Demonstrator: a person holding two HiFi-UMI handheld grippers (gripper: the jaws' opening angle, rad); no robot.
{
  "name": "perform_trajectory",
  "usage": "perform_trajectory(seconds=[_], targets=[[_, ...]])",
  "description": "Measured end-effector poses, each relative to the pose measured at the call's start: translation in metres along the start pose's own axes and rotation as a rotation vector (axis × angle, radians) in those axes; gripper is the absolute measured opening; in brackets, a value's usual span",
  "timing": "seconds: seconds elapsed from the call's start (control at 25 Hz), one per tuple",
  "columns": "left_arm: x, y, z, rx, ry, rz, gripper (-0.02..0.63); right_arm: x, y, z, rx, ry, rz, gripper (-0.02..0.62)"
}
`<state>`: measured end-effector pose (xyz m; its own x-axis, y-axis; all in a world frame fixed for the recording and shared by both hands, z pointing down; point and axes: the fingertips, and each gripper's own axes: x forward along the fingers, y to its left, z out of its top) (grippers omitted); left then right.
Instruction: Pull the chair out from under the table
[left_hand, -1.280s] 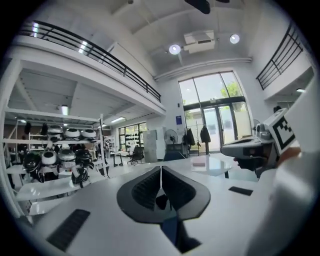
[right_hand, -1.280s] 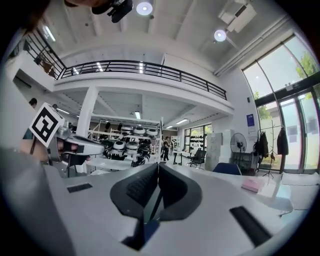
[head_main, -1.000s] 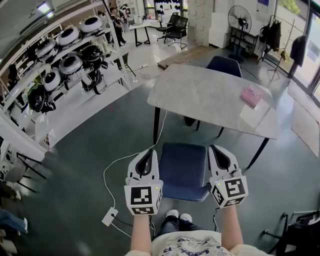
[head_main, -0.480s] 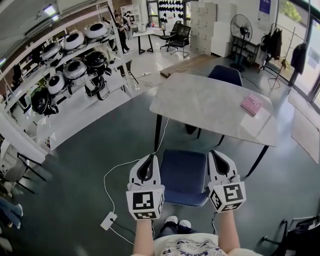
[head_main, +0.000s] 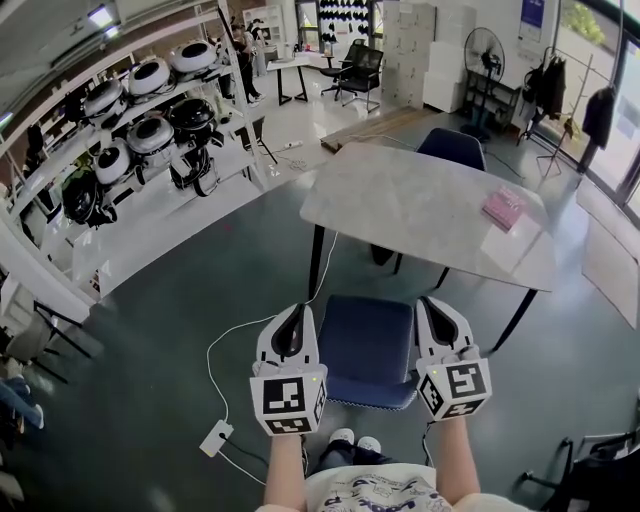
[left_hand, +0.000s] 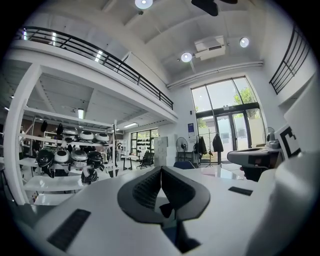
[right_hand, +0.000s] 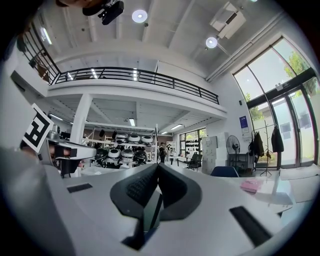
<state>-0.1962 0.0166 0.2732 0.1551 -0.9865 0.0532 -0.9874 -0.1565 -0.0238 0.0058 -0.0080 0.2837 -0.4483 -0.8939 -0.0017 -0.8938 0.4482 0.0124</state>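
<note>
table (head_main: 420, 205) ahead, cable (head_main: 209, 358) L, floor (head_main: 575, 345) free R

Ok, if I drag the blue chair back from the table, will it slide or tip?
The chair looks slim and padded, so probably light and stiff. The floor looks smooth, so it should slide rather than tip. The white cable beside it might catch a leg.
</note>
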Motion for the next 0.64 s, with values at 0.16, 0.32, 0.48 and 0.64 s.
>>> perform_trajectory(seconds=[0.16,0.32,0.48,0.64], targets=[[0.0014,0.0006,0.0020,0.000,0.001,-0.004,0.020,0.0024,0.0007,0.0024,-0.005,0.003,0.005,0.005],[0.0010,0.0023,0.0023,0.000,0.004,-0.006,0.020,0.0041,0.0013,0.0031,-0.009,0.008,0.001,0.005],[0.0001,0.0041,0.0019,0.002,0.006,-0.010,0.020,0.0044,0.0032,0.0038,-0.008,0.007,-0.004,0.005],[-0.0003,0.0020,-0.0023,0.012,0.005,-0.012,0.018,0.0027,0.0026,0.0013,0.000,0.002,-0.005,0.005]])
